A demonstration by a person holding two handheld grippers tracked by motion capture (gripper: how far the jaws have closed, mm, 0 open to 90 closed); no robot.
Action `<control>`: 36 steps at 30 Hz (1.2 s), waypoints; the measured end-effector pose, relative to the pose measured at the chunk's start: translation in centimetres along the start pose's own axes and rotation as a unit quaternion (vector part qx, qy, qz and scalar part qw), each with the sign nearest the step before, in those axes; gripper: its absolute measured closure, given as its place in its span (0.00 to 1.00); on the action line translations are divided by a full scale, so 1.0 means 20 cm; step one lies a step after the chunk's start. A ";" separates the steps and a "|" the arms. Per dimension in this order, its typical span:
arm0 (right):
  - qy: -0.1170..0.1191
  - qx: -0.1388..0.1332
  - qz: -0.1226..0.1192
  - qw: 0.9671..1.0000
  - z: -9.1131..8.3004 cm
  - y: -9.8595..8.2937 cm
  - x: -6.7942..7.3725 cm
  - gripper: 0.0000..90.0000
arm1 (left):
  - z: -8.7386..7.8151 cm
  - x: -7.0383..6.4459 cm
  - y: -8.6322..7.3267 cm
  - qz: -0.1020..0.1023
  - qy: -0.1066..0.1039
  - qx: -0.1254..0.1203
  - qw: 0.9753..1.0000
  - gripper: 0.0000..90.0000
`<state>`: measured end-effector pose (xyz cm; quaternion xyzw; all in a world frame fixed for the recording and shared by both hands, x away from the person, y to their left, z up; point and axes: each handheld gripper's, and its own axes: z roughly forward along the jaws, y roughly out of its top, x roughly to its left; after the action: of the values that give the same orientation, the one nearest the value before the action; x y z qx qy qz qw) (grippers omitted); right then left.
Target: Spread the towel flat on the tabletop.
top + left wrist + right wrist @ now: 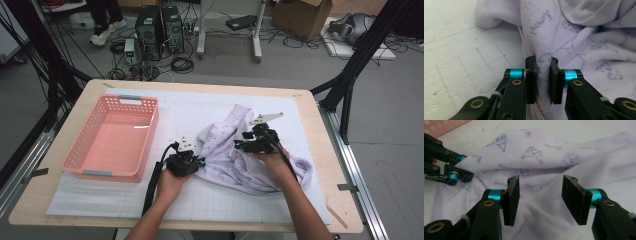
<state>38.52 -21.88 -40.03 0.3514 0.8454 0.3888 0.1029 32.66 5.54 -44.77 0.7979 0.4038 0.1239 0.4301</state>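
Left gripper (541, 80) pins towel (240, 155) edge on bench, beside pink basket (80, 145).
Right gripper (540, 200) hovers w/ jaws apart over a seam; next: likely close on it.

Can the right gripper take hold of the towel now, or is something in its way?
Probably yes. The right gripper is open right over the towel, with a stitched hem between its jaws and nothing blocking. The left gripper grips another fold, off to the side.
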 end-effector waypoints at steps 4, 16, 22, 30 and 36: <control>0.004 0.053 -0.014 0.999 0.14 -0.01 0.05 0.53 | -0.02 0.04 0.03 -0.014 0.017 -0.020 1.000 0.92; -0.058 0.067 -0.010 0.996 0.09 -0.06 -0.05 0.91 | -0.06 0.10 0.04 -0.032 0.037 -0.028 0.998 0.92; -0.132 0.039 0.052 0.989 -0.07 -0.14 -0.26 0.92 | -0.06 0.14 0.03 -0.036 0.051 -0.025 0.998 0.92; -0.194 -0.046 0.139 0.970 -0.25 -0.21 -0.43 0.92 | -0.05 0.12 0.03 -0.033 0.040 -0.035 0.998 0.92; -0.185 -0.053 0.119 0.974 -0.26 -0.20 -0.41 0.92 | -0.06 0.13 0.03 -0.030 0.039 -0.035 0.998 0.92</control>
<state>40.10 -32.28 -40.17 0.5097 0.7419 0.3706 0.2289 34.03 8.03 -43.97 0.7645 0.4396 0.1561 0.4449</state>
